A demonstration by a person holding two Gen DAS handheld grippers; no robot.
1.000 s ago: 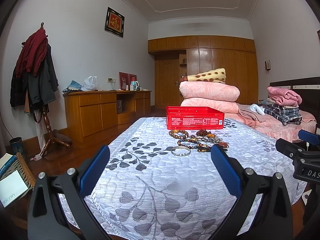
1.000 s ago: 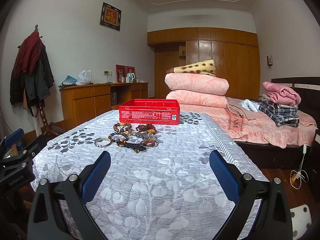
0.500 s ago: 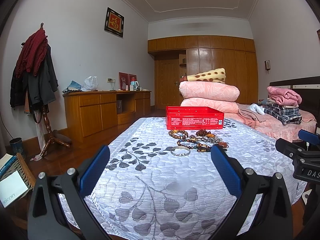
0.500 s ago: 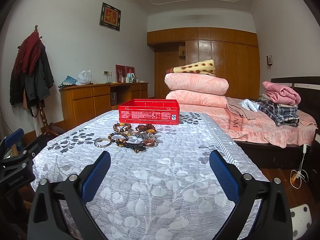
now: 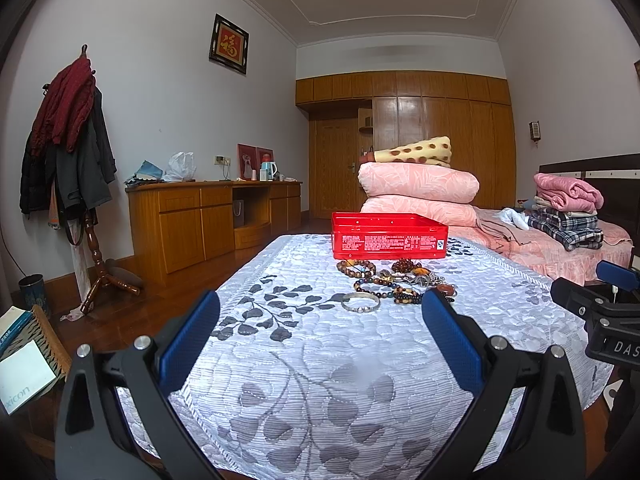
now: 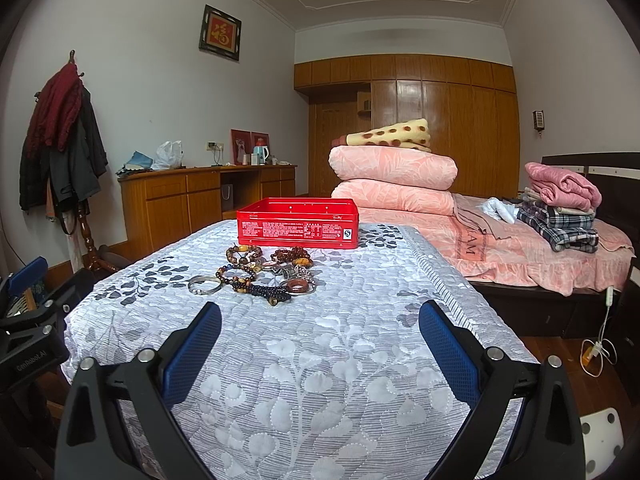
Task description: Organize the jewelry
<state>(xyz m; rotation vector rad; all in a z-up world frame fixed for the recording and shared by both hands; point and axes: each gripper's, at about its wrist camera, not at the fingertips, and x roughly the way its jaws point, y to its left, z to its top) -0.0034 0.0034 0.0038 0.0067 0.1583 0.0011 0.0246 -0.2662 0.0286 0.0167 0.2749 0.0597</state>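
The jewelry pile [image 6: 266, 274] sits in a tangle on the quilted counter [image 6: 320, 360], just in front of the red tin [image 6: 297, 227], which I'm guessing is where it all goes. Mostly bead bracelets knotted over each other, plus a silver bangle [image 6: 205, 284] lying on its own at the left edge of the heap.

If it were up to me I'd start with that bangle, since it's apart from the mess and won't drag three other strands along. Come in low, pinch across the rim, lift straight up. For the beads, I'd grab one loop at the outer edge and lift slowly to see what's hooked to it.

Right now both tools are well short of the pile. My right hand-held gripper [image 6: 320, 344] has its jaws wide apart and nothing in them, with the jewelry ahead and a bit left of center. The left hand-held gripper [image 5: 320, 336] is also spread wide and empty, with the pile ahead and slightly right, nearer its right finger.
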